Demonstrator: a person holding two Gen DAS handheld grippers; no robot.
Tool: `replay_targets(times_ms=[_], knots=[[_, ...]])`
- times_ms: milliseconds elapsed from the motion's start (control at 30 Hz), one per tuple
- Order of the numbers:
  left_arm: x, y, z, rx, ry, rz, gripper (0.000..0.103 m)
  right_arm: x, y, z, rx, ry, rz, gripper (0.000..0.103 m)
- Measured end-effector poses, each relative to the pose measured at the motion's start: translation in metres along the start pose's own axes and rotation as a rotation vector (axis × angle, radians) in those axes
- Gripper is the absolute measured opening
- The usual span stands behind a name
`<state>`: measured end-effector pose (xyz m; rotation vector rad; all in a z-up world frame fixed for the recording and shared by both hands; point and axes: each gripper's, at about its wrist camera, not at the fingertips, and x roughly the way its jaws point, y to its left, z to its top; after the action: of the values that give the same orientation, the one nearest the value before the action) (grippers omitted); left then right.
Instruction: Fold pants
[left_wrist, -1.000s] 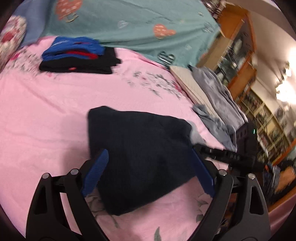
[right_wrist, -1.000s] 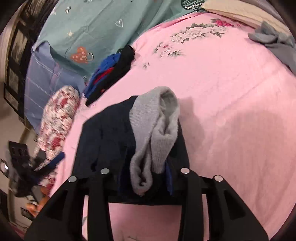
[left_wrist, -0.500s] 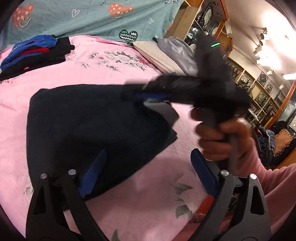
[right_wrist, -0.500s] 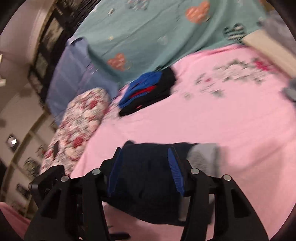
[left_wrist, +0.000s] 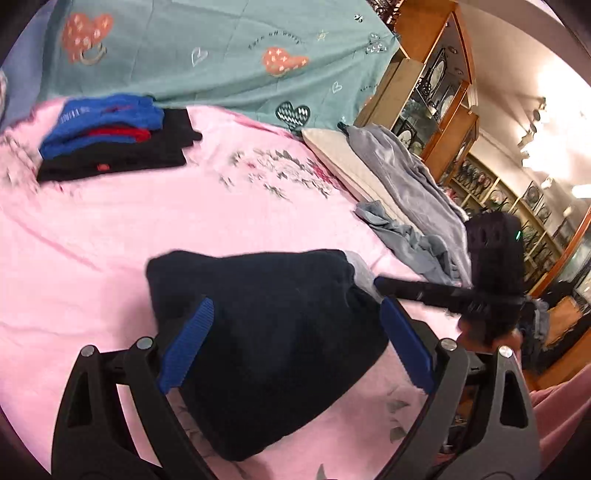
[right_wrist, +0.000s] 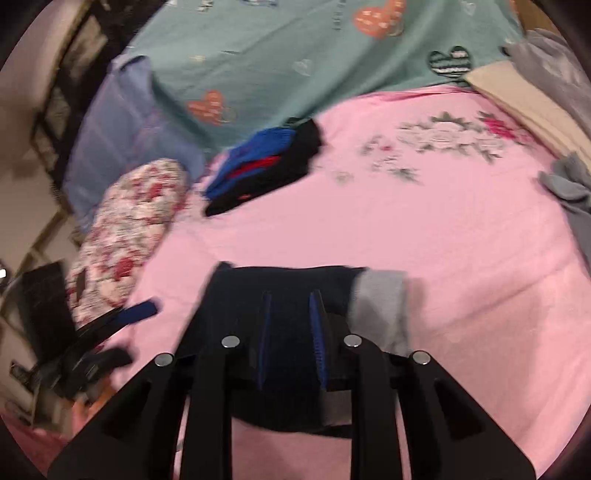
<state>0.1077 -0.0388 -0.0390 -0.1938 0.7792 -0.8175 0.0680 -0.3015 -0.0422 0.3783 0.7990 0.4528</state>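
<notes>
Can't tell if my right gripper (right_wrist: 290, 332) pinches the pants (right_wrist: 280, 295); blurred. Pants' near edge hidden behind its frame.

A home bedroom: a bed under a pink floral sheet (left_wrist: 155, 221), a teal heart-print blanket (left_wrist: 221, 48) at the far side, a flowered pillow (right_wrist: 129, 229) at the left, and wooden glass-fronted display cabinets (left_wrist: 436, 85) at the right.

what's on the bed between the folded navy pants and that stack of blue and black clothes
Nothing: only bare pink sheet separates the navy pants from the stack of folded clothes. Both wrist views show it.
</notes>
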Motion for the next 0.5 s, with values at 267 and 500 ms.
replay_targets(times_ms=[267, 500], knots=[[0.032, -0.014, -0.056, 0.129, 0.172, 0.159, 0.093, 0.002, -0.038, -0.041, 0.099, 0.095, -0.036, 0.015], [0.000, -0.026, -0.056, 0.093, 0.086, 0.084, 0.094, -0.023, 0.010, -0.039, -0.083, 0.002, 0.009, 0.028]])
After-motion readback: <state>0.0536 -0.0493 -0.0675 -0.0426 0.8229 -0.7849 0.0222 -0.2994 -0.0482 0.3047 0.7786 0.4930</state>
